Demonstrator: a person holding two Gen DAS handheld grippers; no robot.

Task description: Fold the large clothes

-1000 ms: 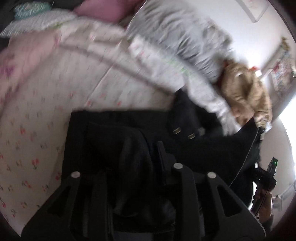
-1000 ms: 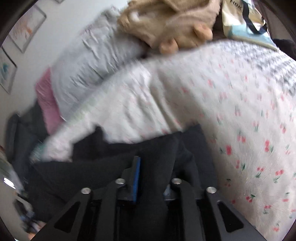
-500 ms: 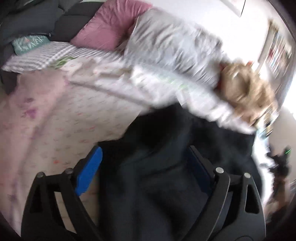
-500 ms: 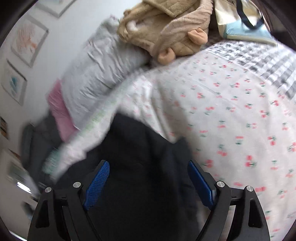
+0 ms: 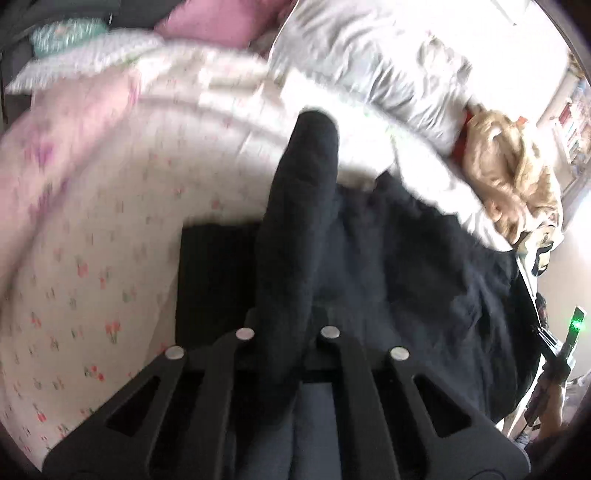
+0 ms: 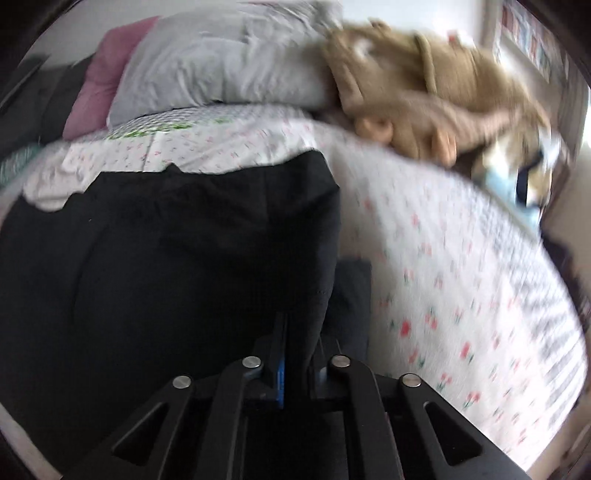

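Observation:
A large black garment (image 5: 399,258) lies spread on a bed with a white flower-print cover (image 5: 92,229). My left gripper (image 5: 288,325) is shut on a raised fold of the black garment that stands up between its fingers. In the right wrist view the black garment (image 6: 166,251) fills the left half. My right gripper (image 6: 295,354) is shut on its right edge, and a blue pad shows beside the pinched cloth. The gripped edges are lifted a little off the bed cover (image 6: 443,266).
A grey pillow (image 5: 369,55) and a pink pillow (image 5: 221,22) lie at the head of the bed. A tan plush garment (image 5: 506,173) sits at the far right, also in the right wrist view (image 6: 424,85). A pink floral blanket (image 5: 55,147) lies on the left.
Half a second ago both grippers were open over the black garment. Now both are shut on folds of it, and the left one holds a raised ridge of cloth.

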